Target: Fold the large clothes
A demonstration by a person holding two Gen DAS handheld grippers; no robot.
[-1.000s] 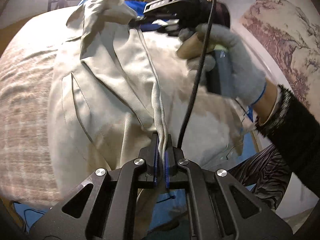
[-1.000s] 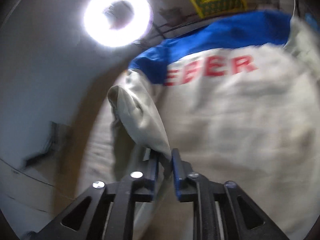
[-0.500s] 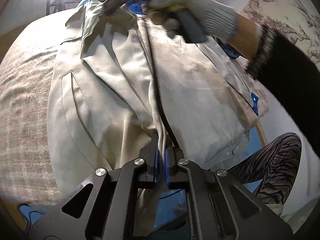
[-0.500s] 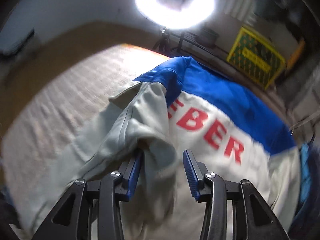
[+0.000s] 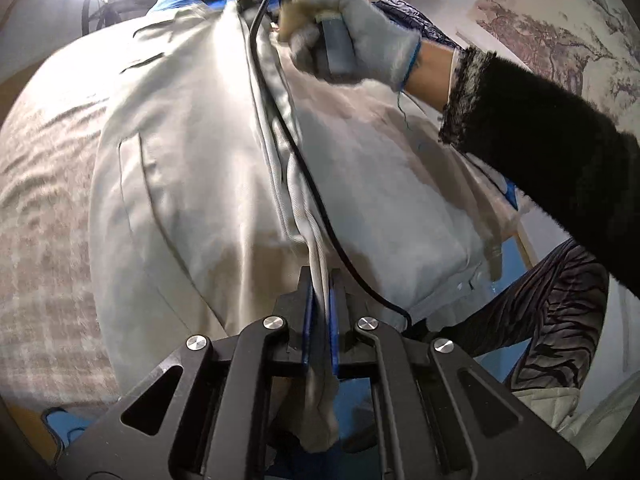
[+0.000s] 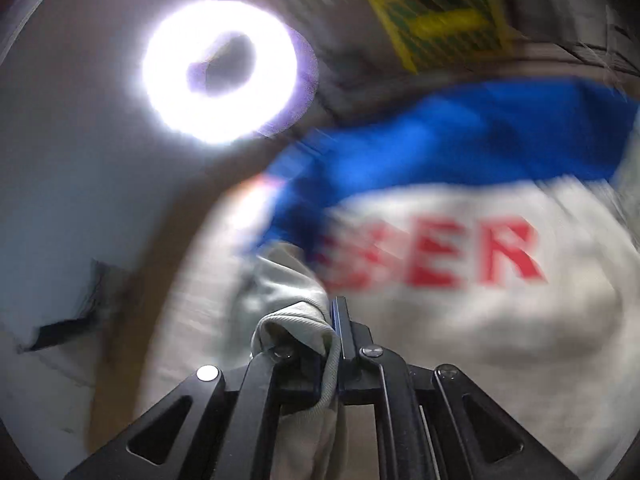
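Observation:
A large pale beige jacket (image 5: 192, 184) lies spread on the bed, folded along a ridge running toward the camera. My left gripper (image 5: 319, 292) is shut on the near end of that folded edge. A gloved hand (image 5: 352, 40) holds the other gripper's handle at the far end of the ridge. In the blurred right wrist view, the jacket (image 6: 480, 344) shows a blue yoke and red letters. My right gripper (image 6: 334, 312) is shut on a bunched fold of beige cloth that drapes over its left finger.
A checked bedspread (image 5: 44, 200) lies under the jacket. A black cable (image 5: 304, 168) runs along the ridge. A black sleeve (image 5: 540, 152) crosses the right side, with patterned trousers (image 5: 552, 304) below. A ring light (image 6: 220, 72) glares above and a yellow box (image 6: 440, 16) stands behind.
My right gripper opened around the beige fold, then shut on it and swung sideways. The gloved hand moved to the jacket's far end. My left gripper kept its hold.

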